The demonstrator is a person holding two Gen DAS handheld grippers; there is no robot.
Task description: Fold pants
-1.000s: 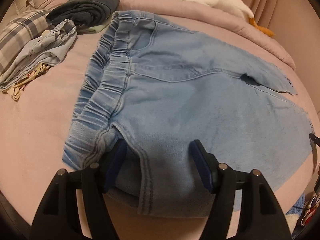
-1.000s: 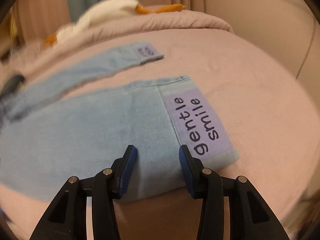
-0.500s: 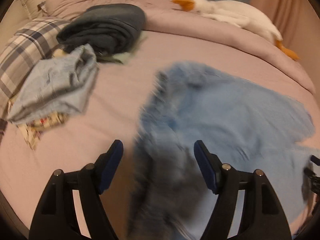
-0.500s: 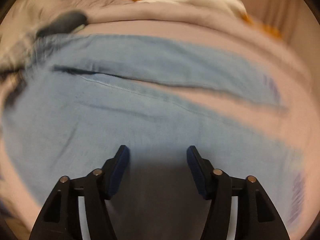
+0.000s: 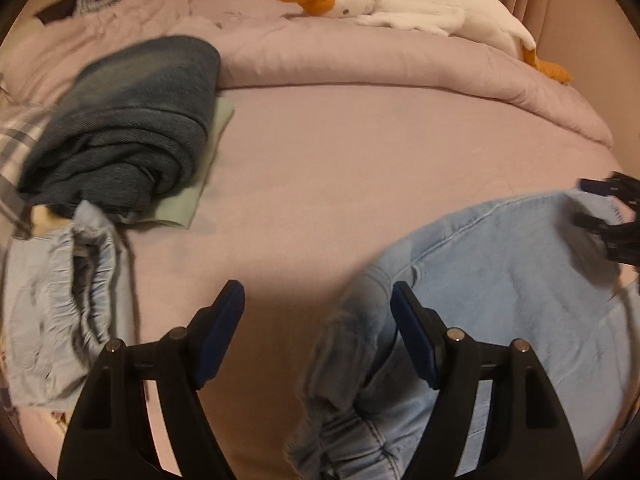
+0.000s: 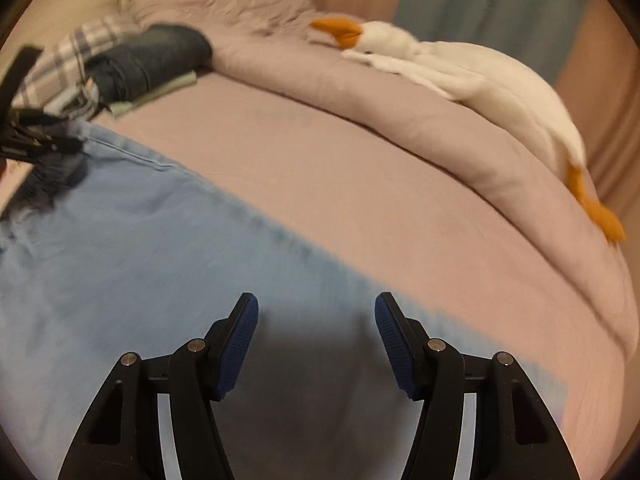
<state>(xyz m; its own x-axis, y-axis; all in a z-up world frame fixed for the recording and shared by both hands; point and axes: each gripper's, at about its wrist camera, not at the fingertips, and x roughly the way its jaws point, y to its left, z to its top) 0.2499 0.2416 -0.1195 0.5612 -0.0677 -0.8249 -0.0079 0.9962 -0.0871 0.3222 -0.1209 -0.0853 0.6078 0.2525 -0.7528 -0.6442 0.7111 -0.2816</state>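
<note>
The left gripper (image 5: 318,308) fills the bottom of its own view, angled downward, its two black arms rising from the lower edge to blue pads (image 5: 218,336). Its jaws have just been opening and stand wide apart, with nothing pinched between the pads. It also shows blurred at the far left edge of the right view. The right gripper (image 6: 316,322) sits bottom centre of its view, likewise angled downward, jaws parted after just opening, pads (image 6: 240,344) pressing on nothing. It appears again, dark and blurred, at the right edge of the left view.
</note>
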